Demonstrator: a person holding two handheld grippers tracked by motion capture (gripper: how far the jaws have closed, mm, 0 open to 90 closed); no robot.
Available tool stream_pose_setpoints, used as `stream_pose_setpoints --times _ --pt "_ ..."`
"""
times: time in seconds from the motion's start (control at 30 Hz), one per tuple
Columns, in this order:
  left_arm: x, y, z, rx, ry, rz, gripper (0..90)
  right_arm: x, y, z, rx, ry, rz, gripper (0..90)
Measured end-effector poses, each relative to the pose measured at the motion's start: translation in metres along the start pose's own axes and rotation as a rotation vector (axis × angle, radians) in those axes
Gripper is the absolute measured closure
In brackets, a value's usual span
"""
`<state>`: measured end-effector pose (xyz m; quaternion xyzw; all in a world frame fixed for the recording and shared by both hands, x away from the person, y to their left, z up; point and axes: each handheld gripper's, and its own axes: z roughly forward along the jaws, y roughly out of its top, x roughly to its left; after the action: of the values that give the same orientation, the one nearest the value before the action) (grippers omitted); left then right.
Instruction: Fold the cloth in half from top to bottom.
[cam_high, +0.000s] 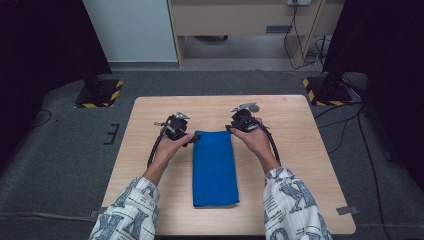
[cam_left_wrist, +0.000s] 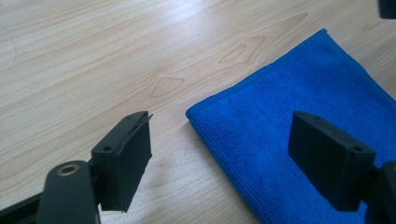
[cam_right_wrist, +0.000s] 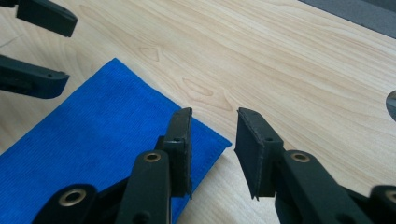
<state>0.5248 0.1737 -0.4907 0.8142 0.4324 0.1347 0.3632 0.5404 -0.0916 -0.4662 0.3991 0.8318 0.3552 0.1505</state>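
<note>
**Two open grippers poised at the far corners of a folded blue cloth**

In the high view, a folded blue microfibre cloth (cam_high: 215, 169) is lying lengthwise in the middle of the light wooden table (cam_high: 300, 150), its short far edge between the two tools. The left gripper (cam_high: 191, 139) is sitting at the cloth's far left corner and the right gripper (cam_high: 232, 129) at its far right corner; the person's hands are covering much of both tools, so the jaws are hard to make out here. Patterned sleeves (cam_high: 131, 210) are being cut off by the bottom edge.

In the left gripper view, the left gripper (cam_left_wrist: 219, 154) is standing wide open, its jaws straddling the cloth's (cam_left_wrist: 299, 140) corner, one over bare wood and one over the fabric. Whether either jaw is touching the surface cannot be told. The cloth is running out of the frame at right and bottom.

In the right gripper view, the right gripper (cam_right_wrist: 214, 149) is holding its jaws apart with a narrower gap, the cloth's (cam_right_wrist: 93, 135) corner lying just under the left jaw, partly hidden by it. The other gripper's jaws (cam_right_wrist: 32, 51), also apart, are showing at upper left, cut off by the edge.
</note>
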Motion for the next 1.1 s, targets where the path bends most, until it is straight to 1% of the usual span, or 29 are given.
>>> stream_pose_setpoints --times 0.07,0.1,0.17,0.23,0.3,0.43,0.53,0.6,0.63,0.67,0.7,0.73,0.8,0.9,0.93,0.97,1.03,1.1 --pt "0.000 0.000 0.000 -0.004 -0.001 -0.006 23.4 0.000 0.001 0.002 0.004 0.001 0.003 68.4" --pt "0.000 0.000 0.000 -0.008 -0.005 -0.007 24.2 0.001 0.001 0.004 0.004 -0.002 0.004 70.8" --pt "0.000 0.000 0.001 -0.011 -0.001 0.002 26.4 0.003 0.002 0.005 0.002 0.010 0.009 74.9" --pt "0.000 -0.001 0.003 -0.007 0.000 -0.002 27.6 0.005 0.002 0.007 0.003 0.021 0.004 75.2" --pt "0.000 -0.002 0.006 0.004 0.004 0.004 28.7 0.006 0.001 0.012 0.023 0.010 -0.013 72.9" --pt "-0.001 -0.004 0.013 0.016 0.020 0.008 29.9 0.002 -0.003 0.025 0.043 0.002 0.021 67.2" --pt "-0.001 -0.005 0.019 0.021 0.031 0.023 31.0 -0.001 -0.007 0.036 0.059 -0.002 0.042 59.6" --pt "0.000 -0.006 0.022 0.021 0.031 0.012 31.4 -0.002 -0.009 0.043 0.071 0.002 0.059 57.0" --pt "0.001 -0.007 0.024 0.025 0.029 0.013 31.6 -0.002 -0.010 0.045 0.075 0.000 0.063 55.7" --pt "0.001 -0.007 0.024 0.025 0.029 0.013 31.7 -0.003 -0.011 0.048 0.086 -0.002 0.066 55.9" --pt "0.002 -0.008 0.028 0.033 0.032 0.013 31.8 -0.002 -0.012 0.050 0.096 0.006 0.077 57.2" --pt "0.002 -0.008 0.028 0.033 0.032 0.013 32.0 -0.003 -0.012 0.051 0.093 0.006 0.067 57.3" --pt "0.004 -0.011 0.032 0.048 0.030 0.010 32.1 -0.004 -0.014 0.054 0.097 0.009 0.077 57.2" --pt "0.004 -0.012 0.034 0.053 0.032 0.008 32.7 -0.005 -0.015 0.056 0.100 0.008 0.083 56.2" --pt "0.004 -0.012 0.035 0.053 0.035 0.013 33.4 -0.005 -0.015 0.057 0.093 0.016 0.088 55.9" --pt "0.004 -0.012 0.035 0.052 0.036 0.015 33.9 -0.005 -0.015 0.058 0.092 0.012 0.080 55.8" --pt "0.005 -0.013 0.035 0.049 0.042 0.013 35.7 -0.003 -0.016 0.060 0.107 0.012 0.081 56.2" --pt "0.005 -0.013 0.036 0.048 0.043 0.011 37.7 -0.003 -0.017 0.061 0.103 0.012 0.077 56.3"
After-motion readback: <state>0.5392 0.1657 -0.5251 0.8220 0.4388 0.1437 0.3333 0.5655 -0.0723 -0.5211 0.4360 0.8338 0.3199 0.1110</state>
